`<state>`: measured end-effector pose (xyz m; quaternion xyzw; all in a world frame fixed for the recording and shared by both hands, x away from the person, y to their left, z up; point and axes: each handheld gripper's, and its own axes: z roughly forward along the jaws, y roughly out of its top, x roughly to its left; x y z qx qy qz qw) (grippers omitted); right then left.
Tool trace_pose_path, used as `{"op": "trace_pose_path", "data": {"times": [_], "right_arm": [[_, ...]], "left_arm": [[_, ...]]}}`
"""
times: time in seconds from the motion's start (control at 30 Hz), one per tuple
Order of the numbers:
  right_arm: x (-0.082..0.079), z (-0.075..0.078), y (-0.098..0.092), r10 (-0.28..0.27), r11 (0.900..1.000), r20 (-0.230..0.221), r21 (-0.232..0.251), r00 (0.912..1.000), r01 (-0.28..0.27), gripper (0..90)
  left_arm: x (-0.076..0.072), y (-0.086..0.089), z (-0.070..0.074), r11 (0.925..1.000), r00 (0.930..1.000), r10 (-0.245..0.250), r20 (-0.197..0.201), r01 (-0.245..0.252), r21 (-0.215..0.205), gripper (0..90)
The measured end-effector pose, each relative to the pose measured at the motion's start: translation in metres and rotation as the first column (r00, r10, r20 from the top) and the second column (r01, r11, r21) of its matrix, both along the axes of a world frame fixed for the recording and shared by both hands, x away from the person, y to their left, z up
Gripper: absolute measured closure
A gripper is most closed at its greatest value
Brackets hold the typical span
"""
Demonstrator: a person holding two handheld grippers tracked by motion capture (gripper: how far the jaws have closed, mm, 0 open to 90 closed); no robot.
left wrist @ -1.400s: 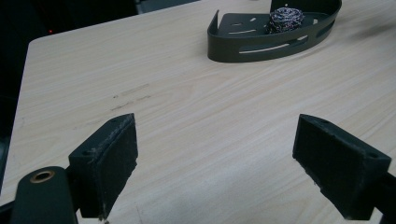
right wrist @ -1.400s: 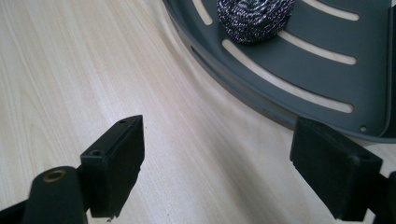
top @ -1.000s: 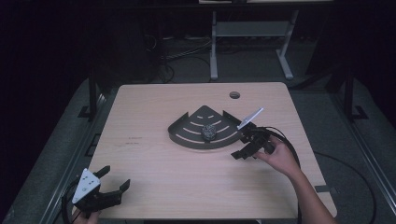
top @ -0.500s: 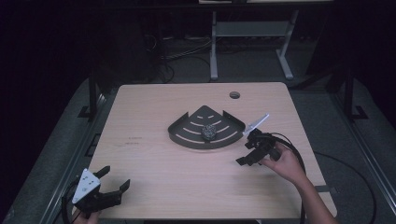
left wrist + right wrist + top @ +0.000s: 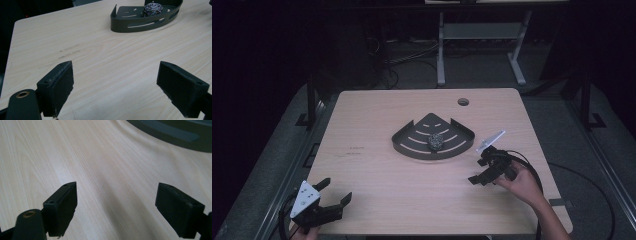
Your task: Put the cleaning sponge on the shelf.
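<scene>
My left gripper (image 5: 331, 200) sits at the near left corner of the table (image 5: 377, 130), its jaws spread wide and holding nothing. In the left gripper view the two black pads (image 5: 60, 85) stand far apart above bare wood, touching neither the table nor any object. A faint grey scuff mark (image 5: 357, 149) lies on the wood ahead of it, well apart from the pads.

At mid-table rests the dark fan-shaped tray (image 5: 412, 145), with slots cut in its floor and a low raised wall. A small grey wire scrubber ball (image 5: 435, 141) lies inside it, near the curved front wall; in the left gripper view the ball (image 5: 152, 8) shows just behind that slotted wall.

To the right, my right gripper (image 5: 478, 171) hangs over the wood just beside the tray's right end, apart from it. Its jaws are also wide open and empty. In the right gripper view the pads (image 5: 62, 207) frame bare wood, with the tray's curved edge (image 5: 175, 135) beyond them. Nothing lies between either gripper and the tray. A round cable hole (image 5: 463, 102) marks the far side of the table.
</scene>
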<state>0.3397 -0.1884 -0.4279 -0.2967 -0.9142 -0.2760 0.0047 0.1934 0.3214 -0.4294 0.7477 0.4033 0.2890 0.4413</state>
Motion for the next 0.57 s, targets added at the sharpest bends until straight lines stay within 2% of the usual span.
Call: {"op": "trace_pose_path", "data": {"times": [0.57], "right_arm": [[-0.018, -0.007, -0.010, -0.004, 1.000, -0.002, 0.007, 1.0000, 0.004, 16.5]], "left_arm": [[0.001, -0.002, 0.000, 1.0000, 1.0000, -0.003, -0.001, 0.003, 0.000, 13.3]]}}
